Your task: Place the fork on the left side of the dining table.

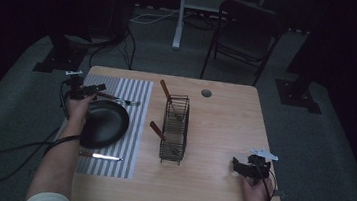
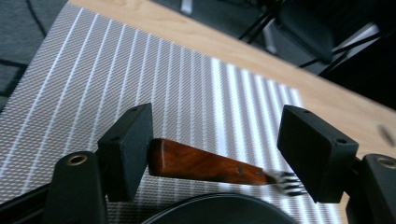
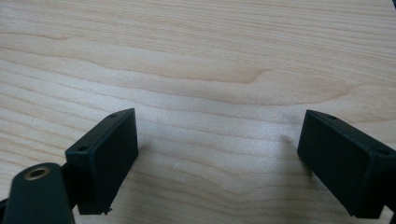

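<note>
Lying on the striped placemat (image 2: 140, 70), at about ten o'clock on the bench (image 1: 224, 125): a wooden-handled fork (image 2: 205, 166), tines toward the right in the left gripper view. Sits between the jaws of the left tool (image 2: 219, 154), jaws spread wide, handle end right against the left jaw, the right jaw standing just off the tines, not clamped. Seen from the high view as the left tool (image 1: 83, 90) above the fork (image 1: 119, 99), just past the far rim of the black pan.

Crowding in at six o'clock of the fork: black pan (image 1: 105, 123), its dark rim (image 2: 219, 210) just beside the handle in the left gripper view. Farther toward six o'clock on the placemat (image 1: 132, 141), at the near side of the pan: a knife (image 1: 100, 156), well apart from the fork. At three o'clock of the placemat, mid-bench: wire rack (image 1: 175, 128), with two more wooden handles poking out, one at its far end (image 1: 164, 88), one at its left side (image 1: 157, 130). Near twelve o'clock on the bench, a round cable hole (image 1: 206, 93).

Resting at about four o'clock, near the bench edge: right tool (image 1: 239, 168), well apart from everything else. Jaws wide apart in the right gripper view (image 3: 217, 163), bare wood between them, nothing held.

Beyond the bench at twelve o'clock, on the floor: a dark chair (image 1: 246, 34).
</note>
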`<state>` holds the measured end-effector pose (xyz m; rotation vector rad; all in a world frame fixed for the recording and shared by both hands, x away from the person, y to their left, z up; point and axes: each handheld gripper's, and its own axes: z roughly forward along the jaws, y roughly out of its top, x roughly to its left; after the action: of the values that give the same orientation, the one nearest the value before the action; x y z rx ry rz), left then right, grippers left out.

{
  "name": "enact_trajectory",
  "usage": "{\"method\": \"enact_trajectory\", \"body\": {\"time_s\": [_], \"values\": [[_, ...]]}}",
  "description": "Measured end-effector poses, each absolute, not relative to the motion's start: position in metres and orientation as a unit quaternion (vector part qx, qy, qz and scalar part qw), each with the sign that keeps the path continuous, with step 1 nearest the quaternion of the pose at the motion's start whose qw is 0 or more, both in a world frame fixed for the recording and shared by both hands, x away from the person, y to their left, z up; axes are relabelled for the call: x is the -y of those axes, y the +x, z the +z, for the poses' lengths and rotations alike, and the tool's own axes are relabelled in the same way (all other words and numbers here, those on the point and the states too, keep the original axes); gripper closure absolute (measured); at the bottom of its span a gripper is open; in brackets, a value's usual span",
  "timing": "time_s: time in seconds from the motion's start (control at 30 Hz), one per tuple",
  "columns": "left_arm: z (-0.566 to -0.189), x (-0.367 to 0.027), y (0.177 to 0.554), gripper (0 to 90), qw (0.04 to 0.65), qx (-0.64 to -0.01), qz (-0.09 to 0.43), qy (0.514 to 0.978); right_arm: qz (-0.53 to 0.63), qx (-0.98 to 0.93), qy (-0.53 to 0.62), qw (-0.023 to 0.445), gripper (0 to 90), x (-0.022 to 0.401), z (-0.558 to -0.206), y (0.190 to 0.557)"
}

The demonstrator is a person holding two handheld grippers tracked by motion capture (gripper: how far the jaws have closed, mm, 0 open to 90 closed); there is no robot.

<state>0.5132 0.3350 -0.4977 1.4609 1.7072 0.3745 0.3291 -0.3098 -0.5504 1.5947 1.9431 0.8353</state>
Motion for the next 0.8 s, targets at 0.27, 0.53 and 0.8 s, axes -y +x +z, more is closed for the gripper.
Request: {"method": "enact_trajectory", "body": {"time_s": [0.27,0.53,0.8], "values": [[-0.502,-0.331,0.519,1.0,0.370,-0.694,0.158,0.597,0.306,-0.711,0.584,0.244,12.0,0.310,-0.550,0.329],[-0.498,-0.324,0.504,1.1,0.351,-0.677,0.171,0.624,0.306,-0.711,0.584,0.244,12.0,0.310,-0.550,0.329],[-0.493,-0.314,0.483,1.1,0.344,-0.651,0.184,0.651,0.306,-0.711,0.584,0.244,12.0,0.310,-0.550,0.329]]}}
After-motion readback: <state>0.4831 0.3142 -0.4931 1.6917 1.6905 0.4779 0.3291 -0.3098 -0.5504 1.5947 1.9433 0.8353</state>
